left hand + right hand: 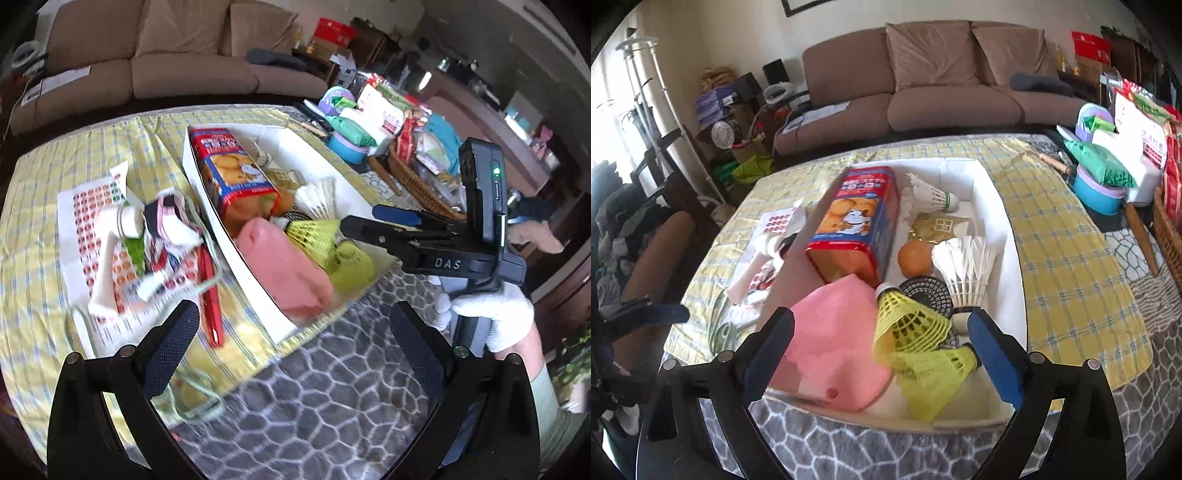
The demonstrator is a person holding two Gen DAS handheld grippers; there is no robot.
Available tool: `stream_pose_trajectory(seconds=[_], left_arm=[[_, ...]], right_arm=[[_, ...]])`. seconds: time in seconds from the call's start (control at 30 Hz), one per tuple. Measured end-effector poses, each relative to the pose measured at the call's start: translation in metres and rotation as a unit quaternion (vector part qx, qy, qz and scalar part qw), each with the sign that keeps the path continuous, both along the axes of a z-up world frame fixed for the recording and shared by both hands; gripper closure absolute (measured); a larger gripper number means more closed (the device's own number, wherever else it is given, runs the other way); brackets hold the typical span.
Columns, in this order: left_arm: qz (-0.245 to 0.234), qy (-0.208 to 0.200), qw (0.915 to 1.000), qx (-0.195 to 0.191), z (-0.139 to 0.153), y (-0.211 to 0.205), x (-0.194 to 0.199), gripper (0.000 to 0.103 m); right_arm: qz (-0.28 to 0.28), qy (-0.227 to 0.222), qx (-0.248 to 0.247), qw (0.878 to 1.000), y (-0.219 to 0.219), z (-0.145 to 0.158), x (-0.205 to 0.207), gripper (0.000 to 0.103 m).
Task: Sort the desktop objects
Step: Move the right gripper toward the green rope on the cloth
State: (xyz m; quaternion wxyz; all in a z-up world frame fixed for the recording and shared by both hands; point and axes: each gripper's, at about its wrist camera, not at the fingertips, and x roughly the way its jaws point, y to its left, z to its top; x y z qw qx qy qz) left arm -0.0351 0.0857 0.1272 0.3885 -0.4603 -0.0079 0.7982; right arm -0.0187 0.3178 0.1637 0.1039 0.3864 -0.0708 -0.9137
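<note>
A white box point(255, 291) point(1008, 236) lies on a yellow checked cloth point(44, 229). It holds a red and blue biscuit box point(229, 162) point(857, 218), a pink soft item point(284, 266) point(834, 343), yellow shuttlecocks point(317, 232) point(908, 321), white shuttlecocks point(967, 269) and an orange ball point(914, 258). My right gripper point(882, 354) point(369, 221) hangs open over the box's near end, above the pink item and the yellow shuttlecocks, touching none. My left gripper point(295, 350) is open and empty over the table's near edge, left of the box.
Left of the box lie a sticker sheet point(85, 221), a white brush point(110, 251), a crumpled wrapper point(170, 229), a red pen point(210, 291) and a green cord point(199, 402). A wicker basket point(413, 181), a blue bowl point(1097, 195) and packets crowd the right. A brown sofa point(942, 96) stands behind.
</note>
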Motion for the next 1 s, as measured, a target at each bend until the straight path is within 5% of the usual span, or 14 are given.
stream_pose_trajectory(seconds=[0.47, 0.87, 1.0], left_arm=[[0.088, 0.012, 0.9961, 0.001, -0.029, -0.122, 0.051, 0.0], [0.075, -0.014, 0.997, -0.009, -0.066, -0.126, 0.026, 0.0], [0.073, -0.031, 0.9968, -0.009, -0.078, -0.111, 0.015, 0.001]], right_arm=[[0.067, 0.143, -0.003, 0.987, -0.07, 0.017, 0.094, 0.003], [0.107, 0.09, -0.027, 0.99, -0.129, -0.012, 0.092, 0.004], [0.102, 0.061, -0.043, 0.992, -0.126, -0.024, 0.083, 0.025]])
